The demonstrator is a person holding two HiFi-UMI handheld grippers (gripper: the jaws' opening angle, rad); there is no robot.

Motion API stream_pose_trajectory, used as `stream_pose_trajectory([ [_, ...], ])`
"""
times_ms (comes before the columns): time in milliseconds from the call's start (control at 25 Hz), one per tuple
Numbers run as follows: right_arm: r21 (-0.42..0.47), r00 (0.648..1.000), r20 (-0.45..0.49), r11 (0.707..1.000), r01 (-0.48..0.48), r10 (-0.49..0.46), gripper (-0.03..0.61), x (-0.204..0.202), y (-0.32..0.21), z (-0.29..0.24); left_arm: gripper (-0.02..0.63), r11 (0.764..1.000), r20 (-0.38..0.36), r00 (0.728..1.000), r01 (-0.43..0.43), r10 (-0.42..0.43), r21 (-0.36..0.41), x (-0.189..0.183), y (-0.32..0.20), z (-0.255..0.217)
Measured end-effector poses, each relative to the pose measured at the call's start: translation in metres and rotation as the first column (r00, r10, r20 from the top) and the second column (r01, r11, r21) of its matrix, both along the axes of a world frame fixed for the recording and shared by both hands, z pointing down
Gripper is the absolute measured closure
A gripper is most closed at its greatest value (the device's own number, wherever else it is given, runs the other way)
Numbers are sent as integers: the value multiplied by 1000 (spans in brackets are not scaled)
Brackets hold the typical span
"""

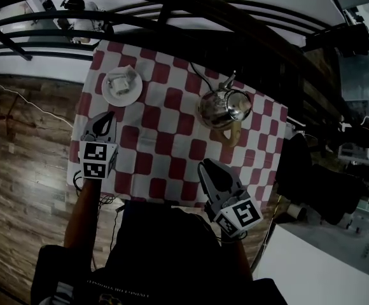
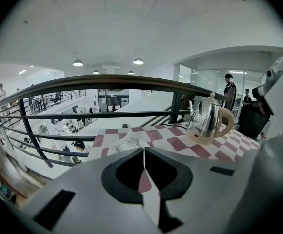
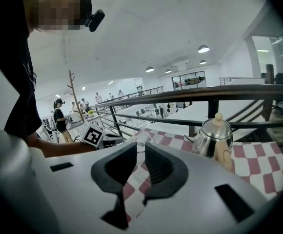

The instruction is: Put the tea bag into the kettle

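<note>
A white plate [image 1: 122, 86] near the table's far left corner carries a pale tea bag [image 1: 125, 79]. The shiny steel kettle [image 1: 224, 107] with a cream handle stands lid on at the far right of the checkered cloth. My left gripper [image 1: 109, 115] hovers just short of the plate, jaws shut with nothing between them. In the left gripper view its tips [image 2: 143, 149] meet in front of the plate [image 2: 126, 145], and the kettle [image 2: 207, 121] stands off to the right. My right gripper [image 1: 204, 164] hangs near the table's front edge, short of the kettle [image 3: 215, 138], jaws [image 3: 140, 148] narrowly apart and empty.
The red and white checkered cloth [image 1: 172, 132] covers a small table beside a dark metal railing [image 1: 172, 11]. A black cord [image 1: 197, 75] runs from the kettle toward the far edge. Wooden floor [image 1: 25, 145] lies to the left, a white counter [image 1: 324, 265] at the lower right.
</note>
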State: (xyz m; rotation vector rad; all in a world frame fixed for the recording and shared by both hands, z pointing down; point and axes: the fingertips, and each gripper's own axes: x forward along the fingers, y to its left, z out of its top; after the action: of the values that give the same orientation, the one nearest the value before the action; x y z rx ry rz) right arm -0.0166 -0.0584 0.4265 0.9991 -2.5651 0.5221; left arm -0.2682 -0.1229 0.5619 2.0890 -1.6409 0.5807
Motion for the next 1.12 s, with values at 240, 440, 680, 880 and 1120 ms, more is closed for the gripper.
stream_pose_trajectory([
  [240, -11, 1000, -20, 1000, -16, 16, 522, -2, -9, 7, 602, 999, 2, 1000, -2, 2, -36, -8, -16, 24],
  [440, -22, 999, -34, 999, -27, 26, 522, -4, -16, 10, 526, 996, 7, 1000, 1, 0, -85, -13, -32, 47],
  [680, -28, 998, -41, 999, -38, 37, 522, -6, -25, 12, 517, 990, 16, 1000, 1, 1, -139, -17, -46, 73],
  [880, -35, 998, -40, 998, -51, 50, 522, -8, -30, 15, 511, 985, 19, 1000, -10, 13, -172, -17, -51, 88],
  [1120, -50, 996, -63, 997, -62, 58, 522, -6, -31, 21, 509, 984, 20, 1000, -14, 18, -180, -17, -60, 97],
])
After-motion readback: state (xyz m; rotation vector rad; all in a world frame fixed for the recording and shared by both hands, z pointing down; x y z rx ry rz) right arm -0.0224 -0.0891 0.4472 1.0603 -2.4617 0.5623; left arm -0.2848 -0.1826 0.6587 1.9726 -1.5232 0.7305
